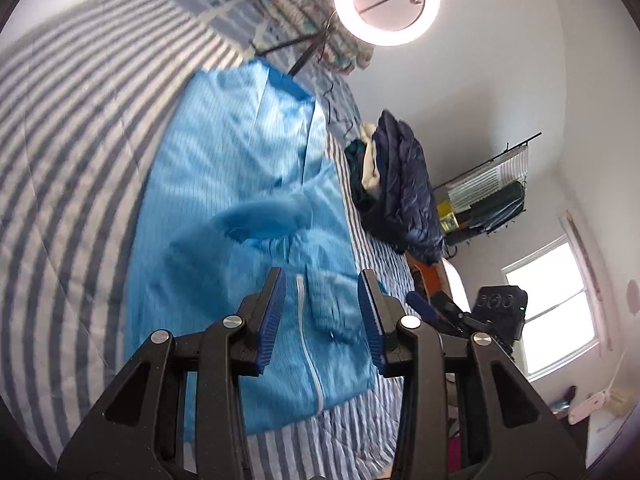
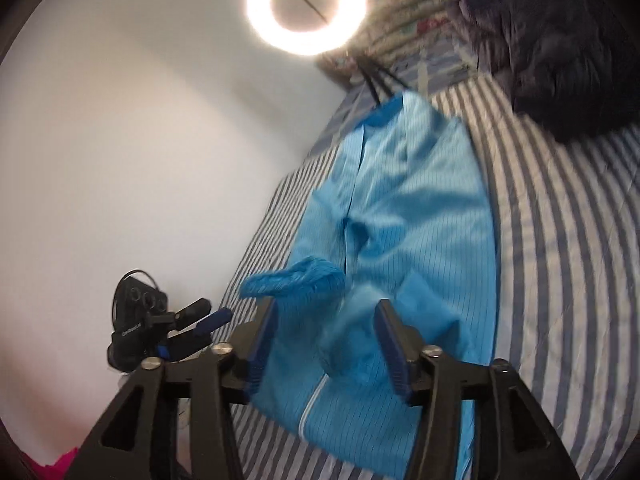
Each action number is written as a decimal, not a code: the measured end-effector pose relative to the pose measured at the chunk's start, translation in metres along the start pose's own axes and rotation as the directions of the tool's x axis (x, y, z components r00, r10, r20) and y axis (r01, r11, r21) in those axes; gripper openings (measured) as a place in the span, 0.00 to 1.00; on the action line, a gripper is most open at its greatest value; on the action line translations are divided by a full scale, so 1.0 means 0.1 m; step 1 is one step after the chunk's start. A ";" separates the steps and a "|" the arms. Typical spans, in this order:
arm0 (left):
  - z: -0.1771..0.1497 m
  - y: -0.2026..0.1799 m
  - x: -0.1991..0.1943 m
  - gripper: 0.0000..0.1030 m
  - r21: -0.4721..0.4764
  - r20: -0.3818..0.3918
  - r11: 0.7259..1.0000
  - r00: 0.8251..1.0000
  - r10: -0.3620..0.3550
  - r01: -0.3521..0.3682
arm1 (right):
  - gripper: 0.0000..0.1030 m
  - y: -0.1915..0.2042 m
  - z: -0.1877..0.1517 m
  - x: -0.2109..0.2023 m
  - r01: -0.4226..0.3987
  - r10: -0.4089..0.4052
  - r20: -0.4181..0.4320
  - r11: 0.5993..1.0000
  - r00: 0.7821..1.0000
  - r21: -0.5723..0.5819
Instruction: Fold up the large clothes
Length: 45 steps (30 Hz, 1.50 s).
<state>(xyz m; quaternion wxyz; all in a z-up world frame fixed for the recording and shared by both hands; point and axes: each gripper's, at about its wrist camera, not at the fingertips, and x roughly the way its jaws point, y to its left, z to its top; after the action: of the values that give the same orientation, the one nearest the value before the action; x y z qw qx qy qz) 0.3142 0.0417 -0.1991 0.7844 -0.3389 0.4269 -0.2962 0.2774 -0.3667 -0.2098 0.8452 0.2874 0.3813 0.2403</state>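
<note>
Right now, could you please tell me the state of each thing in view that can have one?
Blue garment: spread lengthwise on the bed, zipper closed, one sleeve lying bunched across it.
Left gripper: jaws open, holding nothing.
Right gripper: jaws open, holding nothing.
Ring light: switched on.
Dark jacket: crumpled in a heap on the striped bed.

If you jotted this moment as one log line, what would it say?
garment: blue coverall lying lengthwise on striped bed | left tongs: open, empty | right tongs: open, empty | fold: unfinished
</note>
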 end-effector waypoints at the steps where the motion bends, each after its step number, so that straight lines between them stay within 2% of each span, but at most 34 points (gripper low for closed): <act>1: 0.02 -0.02 -0.04 0.35 0.015 0.008 1.000 1.000 -0.003 0.003 | 0.55 0.04 0.03 -0.03 0.015 -0.015 0.012 1.000 1.000 -0.027; 3: 0.02 -0.02 -0.08 0.35 0.045 0.002 0.999 1.000 0.009 -0.009 | 0.53 0.10 0.06 -0.04 0.028 -0.029 -0.006 0.995 1.000 -0.094; 5: -0.02 0.03 -0.05 0.35 0.060 -0.022 0.997 0.999 0.041 -0.039 | 0.40 0.15 0.03 -0.01 0.052 -0.063 -0.057 0.982 0.996 -0.180; 8: -0.11 0.15 0.01 0.35 0.056 -0.072 0.995 0.994 0.084 -0.080 | 0.30 0.05 -0.12 0.09 0.118 -0.173 -0.180 0.952 0.968 -0.283; 12: -0.24 0.28 0.10 0.35 0.061 -0.119 0.991 0.984 0.129 -0.123 | 0.25 -0.12 -0.28 0.17 0.088 -0.170 -0.270 0.953 0.948 -0.289; 15: -0.31 0.32 0.17 0.35 0.056 -0.142 0.988 0.979 0.149 -0.142 | 0.25 -0.09 -0.30 0.33 0.087 -0.192 -0.294 0.938 0.936 -0.335; 19: -0.38 0.32 0.27 0.35 0.081 -0.161 0.982 0.970 0.181 -0.170 | 0.25 -0.03 -0.12 0.59 0.097 -0.199 -0.266 0.931 0.943 -0.353; 23: -0.43 0.29 0.33 0.35 0.117 -0.171 0.974 0.962 0.212 -0.194 | 0.25 -0.11 0.20 0.74 0.200 -0.251 -0.154 0.937 0.956 -0.287; 26: -0.43 0.28 0.35 0.35 0.132 -0.166 0.971 0.961 0.219 -0.199 | 0.26 -0.14 0.29 0.77 0.243 -0.285 -0.128 0.931 0.950 -0.274; 28: -0.41 0.29 0.37 0.35 0.135 -0.163 0.970 0.961 0.224 -0.203 | 0.26 -0.14 0.32 0.76 0.293 -0.333 -0.108 0.915 0.937 -0.277; 29: -0.40 0.30 0.38 0.35 0.129 -0.163 0.971 0.961 0.222 -0.202 | 0.28 -0.16 0.33 0.73 0.285 -0.322 -0.112 0.922 0.940 -0.261; 32: -0.35 0.31 0.42 0.35 0.117 -0.153 0.972 0.964 0.219 -0.203 | 0.36 -0.35 0.39 0.63 0.181 -0.195 -0.144 0.978 0.970 -0.105; 33: -0.34 0.31 0.43 0.35 0.119 -0.149 0.971 0.963 0.223 -0.206 | 0.36 -0.45 0.43 0.56 0.141 -0.143 -0.131 0.990 0.981 -0.025; 35: -0.32 0.30 0.44 0.35 0.119 -0.140 0.971 0.964 0.225 -0.209 | 0.37 -0.52 0.50 0.43 0.111 -0.107 -0.071 0.993 0.992 0.045; 37: -0.31 0.29 0.43 0.35 0.119 -0.136 0.972 0.967 0.217 -0.202 | 0.36 -0.46 0.57 0.34 0.127 -0.126 -0.059 0.992 0.990 0.008; 39: -0.30 0.28 0.44 0.35 0.129 -0.133 0.971 0.967 0.218 -0.201 | 0.34 -0.32 0.59 0.34 0.139 -0.147 -0.089 0.986 0.985 -0.097; 42: -0.30 0.27 0.45 0.35 0.139 -0.136 0.973 0.970 0.202 -0.183 | 0.32 -0.20 0.49 0.45 0.056 -0.088 -0.183 0.983 0.979 -0.176; 45: -0.27 0.24 0.53 0.35 0.174 -0.126 0.963 0.965 0.231 -0.208 | 0.30 -0.10 0.33 0.66 0.092 -0.156 -0.238 0.961 0.959 -0.261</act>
<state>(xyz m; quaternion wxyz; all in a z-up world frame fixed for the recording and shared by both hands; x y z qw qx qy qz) 0.3191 0.0086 -0.2538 0.8038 -0.2032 0.4928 -0.2642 0.3442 -0.3430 -0.2318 0.8315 0.1218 0.4716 0.2672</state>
